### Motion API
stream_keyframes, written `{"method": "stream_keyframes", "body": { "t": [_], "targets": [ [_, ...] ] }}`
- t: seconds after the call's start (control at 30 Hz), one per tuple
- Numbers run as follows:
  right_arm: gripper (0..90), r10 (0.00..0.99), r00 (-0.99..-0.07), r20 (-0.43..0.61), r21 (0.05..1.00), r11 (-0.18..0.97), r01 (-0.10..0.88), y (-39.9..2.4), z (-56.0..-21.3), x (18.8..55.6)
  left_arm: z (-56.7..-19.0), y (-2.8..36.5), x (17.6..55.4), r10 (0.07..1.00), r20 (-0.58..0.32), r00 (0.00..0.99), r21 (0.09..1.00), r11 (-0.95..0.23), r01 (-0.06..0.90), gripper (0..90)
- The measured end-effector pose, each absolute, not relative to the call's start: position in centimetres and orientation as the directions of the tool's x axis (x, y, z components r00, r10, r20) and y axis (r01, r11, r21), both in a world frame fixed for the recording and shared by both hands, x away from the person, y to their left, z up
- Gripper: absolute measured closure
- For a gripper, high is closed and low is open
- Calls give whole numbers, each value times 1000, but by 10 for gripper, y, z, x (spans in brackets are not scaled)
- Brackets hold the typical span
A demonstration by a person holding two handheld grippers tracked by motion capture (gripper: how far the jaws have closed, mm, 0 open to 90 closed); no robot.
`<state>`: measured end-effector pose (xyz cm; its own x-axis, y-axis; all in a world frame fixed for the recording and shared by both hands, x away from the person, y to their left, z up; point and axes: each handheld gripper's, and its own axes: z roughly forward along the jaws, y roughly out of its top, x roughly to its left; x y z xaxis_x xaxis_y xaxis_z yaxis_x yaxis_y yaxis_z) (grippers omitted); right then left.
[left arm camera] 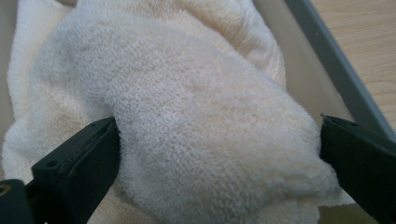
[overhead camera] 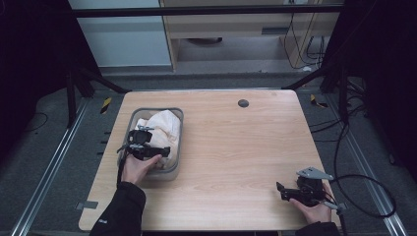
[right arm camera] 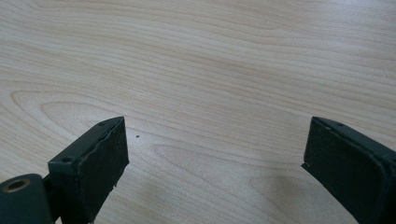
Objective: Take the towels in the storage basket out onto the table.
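Observation:
A cream terry towel (overhead camera: 162, 125) lies bunched in a grey bin (overhead camera: 180, 142) at the table's left. My left gripper (overhead camera: 166, 151) reaches into the bin from the near side. In the left gripper view my left gripper (left arm camera: 219, 140) stands open, its jaws wide apart on either side of a thick fold of the towel (left arm camera: 196, 93), each jaw touching the cloth. The bin's grey wall (left arm camera: 327, 51) runs along the right. My right gripper (overhead camera: 280, 191) rests low over the table's near right corner. It is open (right arm camera: 215, 140), with bare wood between its jaws.
The light wooden table (overhead camera: 236, 147) has a small dark round cap (overhead camera: 243, 103) near its far edge. A black cable (overhead camera: 364, 196) loops off the right edge behind the right gripper. Dark frame posts stand at the table's far corners.

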<state>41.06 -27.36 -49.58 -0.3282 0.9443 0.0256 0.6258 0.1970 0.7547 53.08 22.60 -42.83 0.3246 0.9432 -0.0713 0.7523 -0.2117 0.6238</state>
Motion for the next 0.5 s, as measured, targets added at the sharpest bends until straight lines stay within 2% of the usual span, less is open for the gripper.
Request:
{"method": "stream_keyframes", "body": {
  "t": [0.13, 0.27, 0.3, 0.47, 0.5],
  "targets": [
    [66, 944, -328, 29, 754, 195, 627, -274, -495, 410, -430, 227, 532, 944, -84, 319, 616, -202, 762, 55],
    [68, 943, -331, 27, 753, 199, 627, -274, -496, 411, -430, 226, 532, 948, -73, 310, 603, -205, 771, 176],
    [69, 943, -331, 28, 753, 198, 628, -274, -496, 411, -430, 226, 532, 950, -67, 306, 600, -207, 772, 176],
    [75, 942, -333, 42, 752, 190, 632, -273, -495, 410, -431, 223, 533, 955, -38, 295, 574, -221, 789, 311],
    [76, 941, -336, 41, 752, 192, 630, -274, -495, 410, -431, 222, 533, 956, -38, 292, 570, -220, 792, 362]
  ]
}}
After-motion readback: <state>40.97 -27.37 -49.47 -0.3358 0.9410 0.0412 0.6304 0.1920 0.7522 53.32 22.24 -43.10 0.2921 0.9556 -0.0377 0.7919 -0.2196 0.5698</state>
